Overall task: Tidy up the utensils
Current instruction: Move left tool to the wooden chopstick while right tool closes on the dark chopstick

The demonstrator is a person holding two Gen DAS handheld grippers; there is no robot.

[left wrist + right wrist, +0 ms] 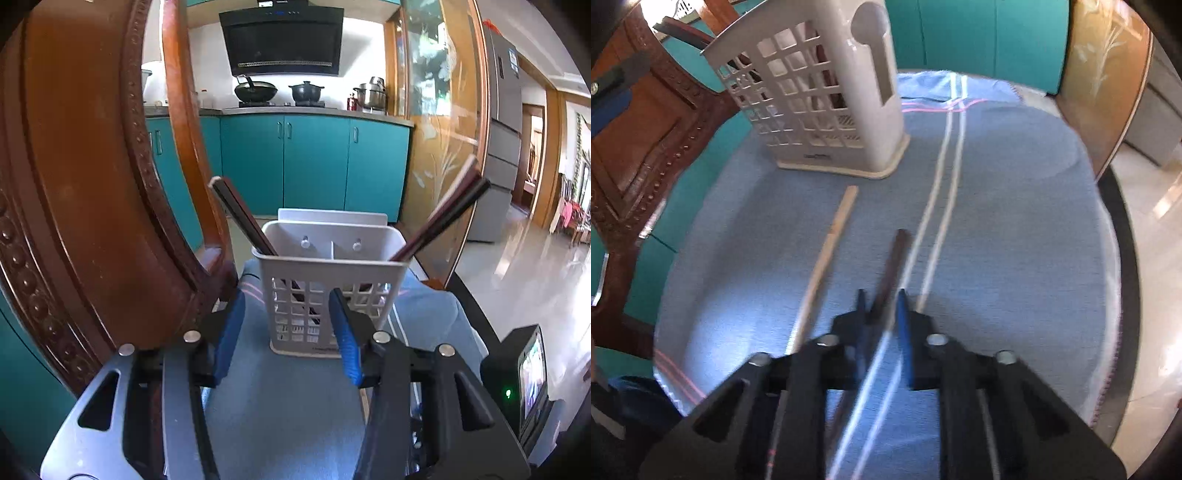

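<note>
Right wrist view: right gripper (882, 302) pitched steeply down, jaws pinching dark chopstick (892, 264) on blue cloth (1015, 221). Left gripper (286, 325) jaws spread, empty, facing white utensil basket (328, 266) holding dark chopsticks (240, 218). Pale chopstick (831, 236) lies loose nearby.

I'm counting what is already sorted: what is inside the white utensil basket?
Dark chopsticks: some lean out of the basket's left compartment, some out of the right. Their lower ends are mostly hidden behind the lattice wall, so no exact count.

Utensil holder (328, 280) matt white plastic lattice; cloth (997, 221) blue woven, matt; chair (92, 184) glossy carved wood; pale chopstick (831, 240) bare wood.
</note>
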